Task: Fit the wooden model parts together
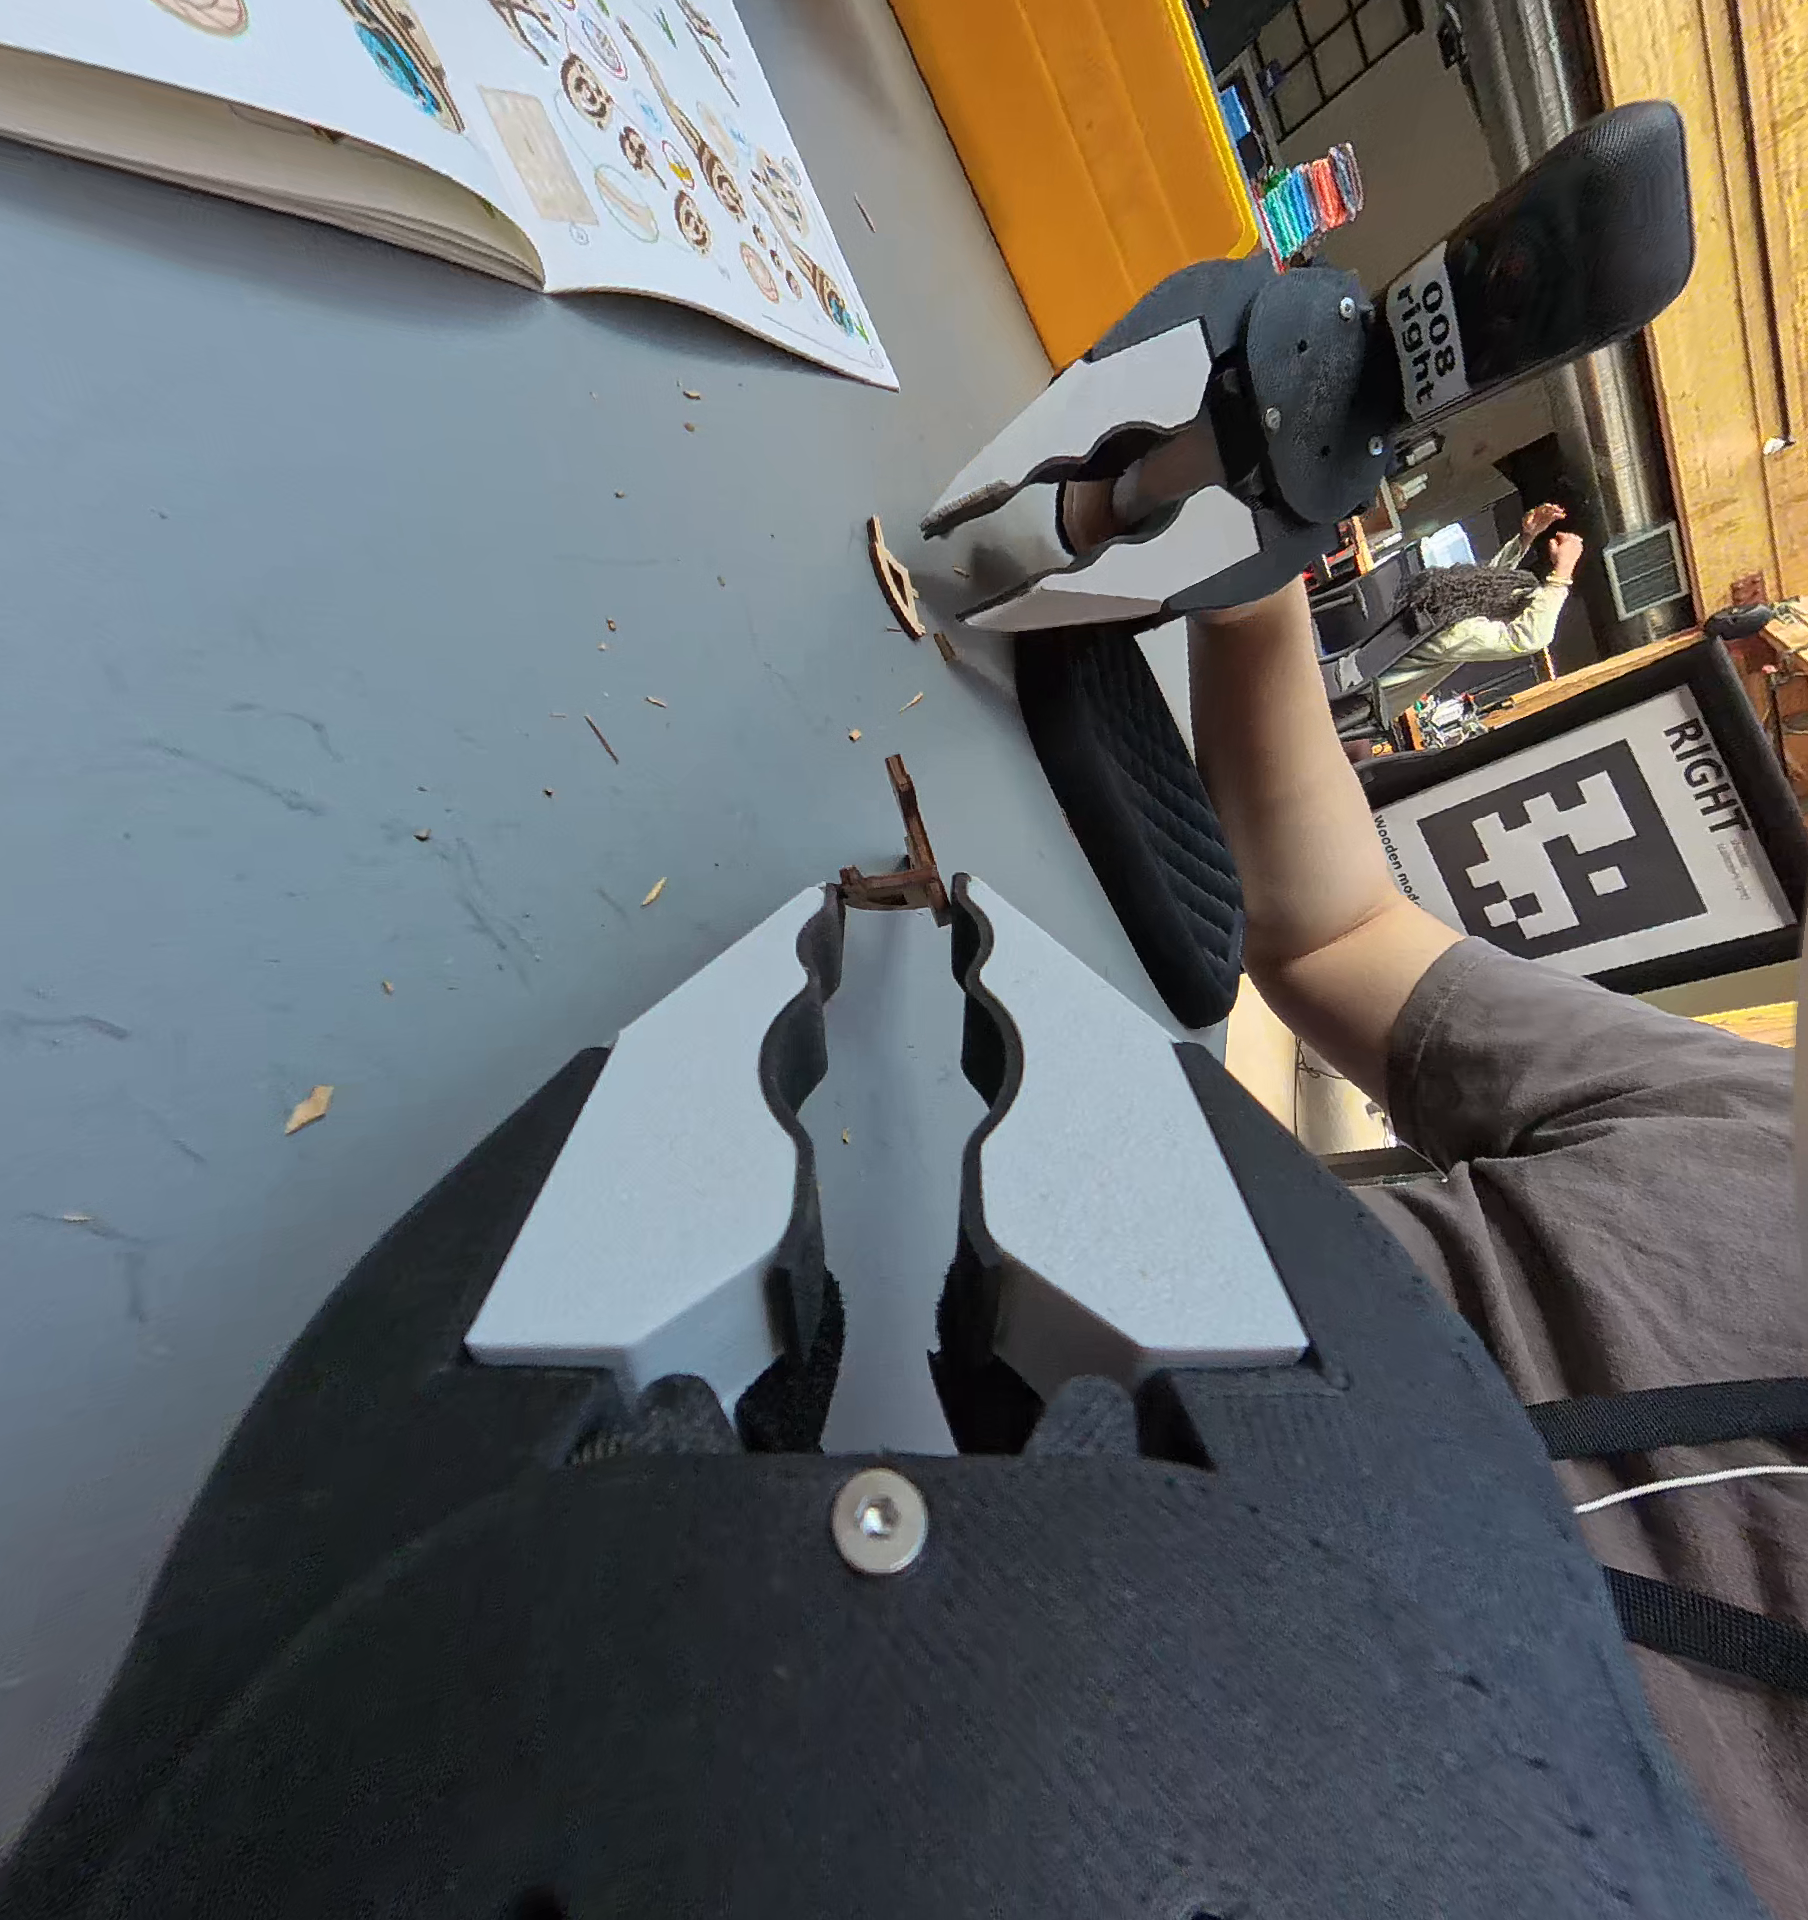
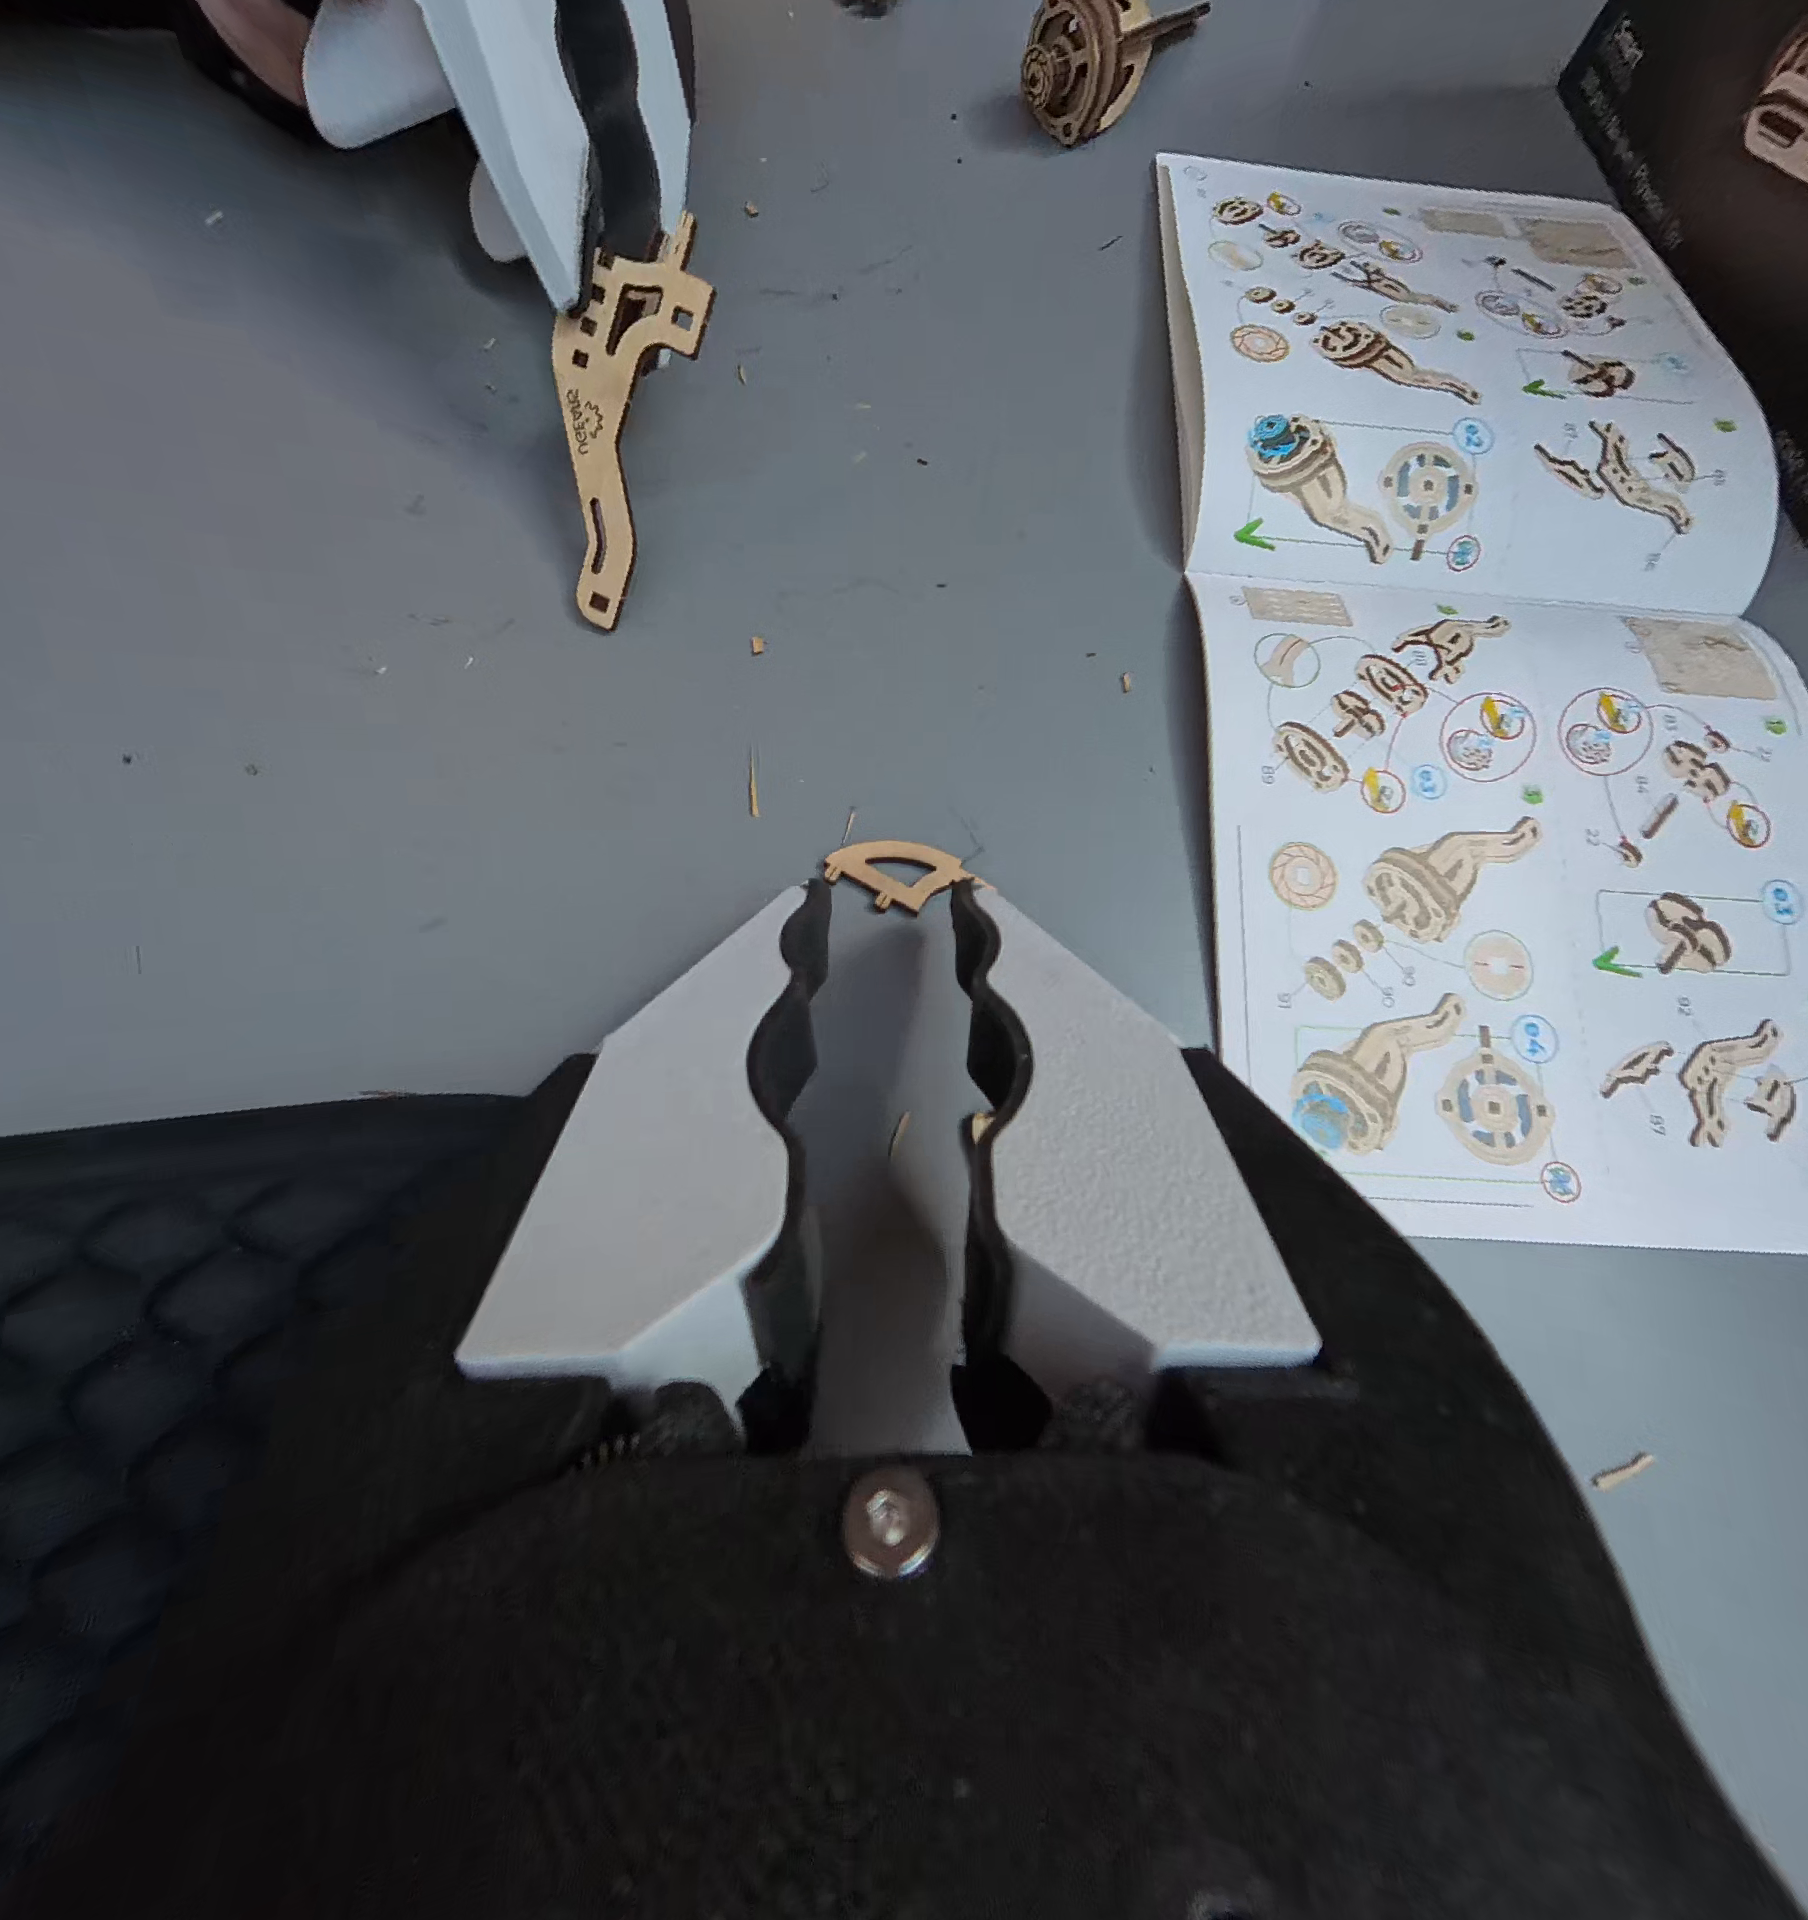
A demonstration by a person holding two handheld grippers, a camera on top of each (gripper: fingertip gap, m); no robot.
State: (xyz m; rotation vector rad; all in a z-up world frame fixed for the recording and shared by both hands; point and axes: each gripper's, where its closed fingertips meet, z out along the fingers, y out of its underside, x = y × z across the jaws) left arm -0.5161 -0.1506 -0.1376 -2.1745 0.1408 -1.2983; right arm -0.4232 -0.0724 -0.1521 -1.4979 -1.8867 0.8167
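A long flat wooden lever part (image 2: 609, 416), with slots and a bent tail, hangs from my left gripper (image 2: 619, 265), which is shut on its upper end. Its tail tip is at or just above the grey table (image 2: 308, 831). In the left wrist view the part (image 1: 895, 883) is edge-on between my left gripper's tips (image 1: 895, 899). My right gripper (image 2: 889, 894) pinches a small arc-shaped wooden piece (image 2: 895, 871) across its ends at the very fingertips, low over the table. It also shows in the left wrist view (image 1: 947, 571), the arc piece (image 1: 895, 577) at its tips.
An open instruction booklet (image 2: 1451, 675) lies on the right and also shows in the left wrist view (image 1: 619, 156). A round built-up wooden assembly (image 2: 1082, 68) and a dark box (image 2: 1710, 208) sit at the far edge. Wood chips litter the table. A black mesh chair (image 2: 152, 1299) is at the near left. Across from one pair of fingers to the other is roughly 12 cm. The round built-up wooden assembly (image 2: 1082, 68) is about 15 cm from my left fingertips and 25 cm from my right.
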